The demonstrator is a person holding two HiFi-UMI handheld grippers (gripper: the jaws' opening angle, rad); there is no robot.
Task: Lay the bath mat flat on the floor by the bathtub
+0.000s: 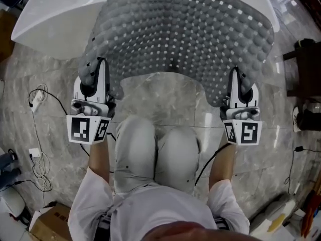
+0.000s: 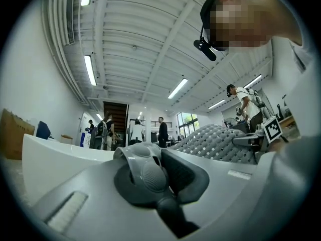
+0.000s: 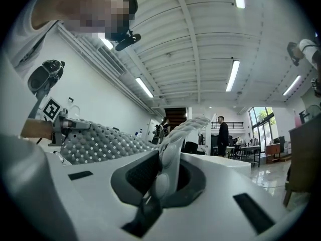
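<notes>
The bath mat is clamped at its near corners by the left gripper and right gripper. It is held above the floor, long axis sideways, extending forward toward the bathtub.

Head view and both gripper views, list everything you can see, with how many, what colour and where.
bath mat: one, grey with holes, held up in front of the tub
bathtub: one, white, top of the head view
floor: grey marble, below the mat
cables: a few, white, on the floor at left
cardboard box: one, brown, bottom left
dark furniture: one piece, right edge
people: several, far background of the gripper views
strip lights: several, white, on the ceiling
legs: two, light grey trousers, centre
left gripper: shut on the mat's near left corner
right gripper: shut on the mat's near right corner
</notes>
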